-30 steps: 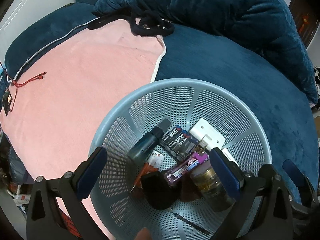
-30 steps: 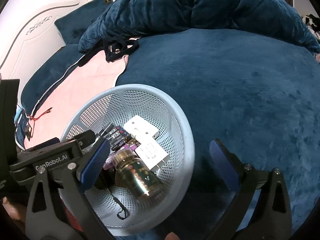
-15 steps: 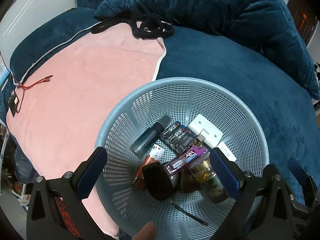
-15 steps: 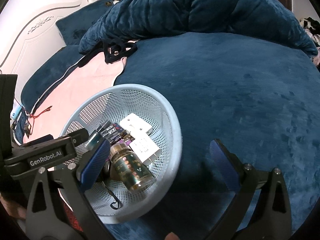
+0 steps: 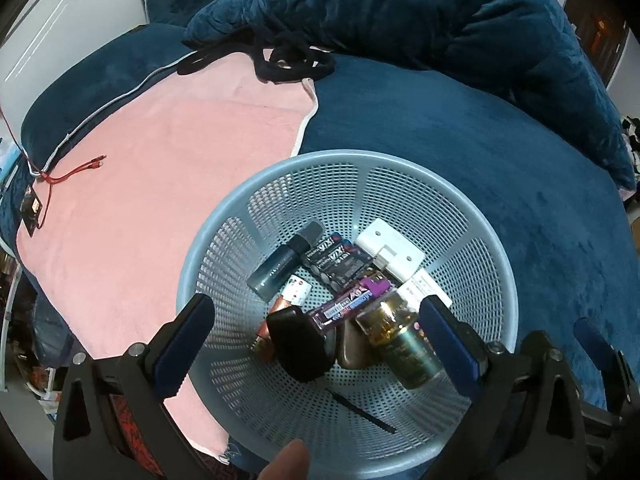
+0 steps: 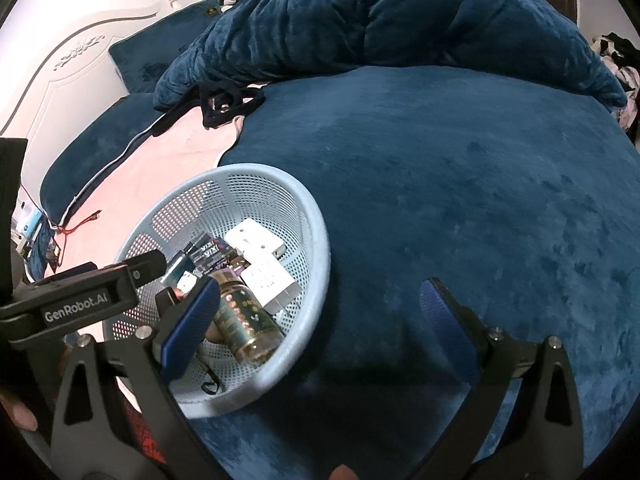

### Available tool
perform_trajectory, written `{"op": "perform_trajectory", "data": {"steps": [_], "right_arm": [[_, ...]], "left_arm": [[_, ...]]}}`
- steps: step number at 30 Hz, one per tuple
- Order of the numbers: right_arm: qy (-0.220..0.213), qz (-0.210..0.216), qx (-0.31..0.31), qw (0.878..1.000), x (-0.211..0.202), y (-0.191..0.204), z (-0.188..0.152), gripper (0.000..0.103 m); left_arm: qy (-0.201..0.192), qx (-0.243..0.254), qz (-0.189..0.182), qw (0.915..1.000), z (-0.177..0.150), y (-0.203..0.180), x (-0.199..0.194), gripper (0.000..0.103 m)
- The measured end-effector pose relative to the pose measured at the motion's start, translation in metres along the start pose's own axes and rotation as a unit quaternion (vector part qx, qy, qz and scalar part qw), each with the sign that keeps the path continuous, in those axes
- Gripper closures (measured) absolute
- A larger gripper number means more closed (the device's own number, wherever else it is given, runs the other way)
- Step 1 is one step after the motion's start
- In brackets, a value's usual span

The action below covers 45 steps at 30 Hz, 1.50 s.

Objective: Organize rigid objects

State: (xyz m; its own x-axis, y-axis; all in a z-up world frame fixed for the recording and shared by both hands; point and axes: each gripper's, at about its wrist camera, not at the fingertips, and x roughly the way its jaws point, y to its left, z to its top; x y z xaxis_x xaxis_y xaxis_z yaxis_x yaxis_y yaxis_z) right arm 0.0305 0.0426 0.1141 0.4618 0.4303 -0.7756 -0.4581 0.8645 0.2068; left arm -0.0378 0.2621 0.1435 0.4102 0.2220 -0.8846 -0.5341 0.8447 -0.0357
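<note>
**Basket filled, both tools empty above the bed**

Farthest left, a pink towel lies on the blue bed with one red cable on it. The left tool hangs over the pale blue mesh basket with its jaws spread wide and nothing between them. Inside the basket, from left to right, I count one teal tube, one black case, one reddish-brown tube, one dark battery pack, one purple battery pack, one gold-capped jar, and two white plug-type blocks; one thin black stick lies near the front wall. The right tool, jaws likewise spread and empty, straddles the basket's right rim, with bare bed beyond it.

The gathering looks nearly done. To finish well, lift both tools straight up, clear of the rim, so the light basket is not tipped on the soft bedding
</note>
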Motion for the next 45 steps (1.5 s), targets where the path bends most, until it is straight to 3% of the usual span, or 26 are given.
{"op": "perform_trajectory", "data": {"steps": [16, 24, 28, 37, 45], "right_arm": [[0.014, 0.010, 0.005, 1.000, -0.013, -0.023, -0.016, 0.002], [0.020, 0.016, 0.011, 1.000, -0.021, -0.032, -0.025, 0.002], [0.019, 0.011, 0.017, 1.000, -0.024, -0.038, -0.029, 0.002], [0.011, -0.004, 0.042, 0.999, -0.037, -0.057, -0.037, 0.002], [0.019, -0.022, 0.065, 0.997, -0.048, -0.072, -0.049, 0.002]], "left_arm": [[0.009, 0.008, 0.011, 0.9999, -0.020, -0.030, -0.005, 0.001], [0.022, -0.011, -0.005, 0.9997, -0.030, -0.040, -0.004, 0.001], [0.027, -0.009, 0.000, 0.9996, -0.037, -0.048, -0.004, 0.001], [0.038, -0.025, -0.025, 0.9986, -0.051, -0.064, -0.005, 0.002], [0.038, -0.002, -0.032, 0.9988, -0.059, -0.091, -0.006, 0.003]]}}
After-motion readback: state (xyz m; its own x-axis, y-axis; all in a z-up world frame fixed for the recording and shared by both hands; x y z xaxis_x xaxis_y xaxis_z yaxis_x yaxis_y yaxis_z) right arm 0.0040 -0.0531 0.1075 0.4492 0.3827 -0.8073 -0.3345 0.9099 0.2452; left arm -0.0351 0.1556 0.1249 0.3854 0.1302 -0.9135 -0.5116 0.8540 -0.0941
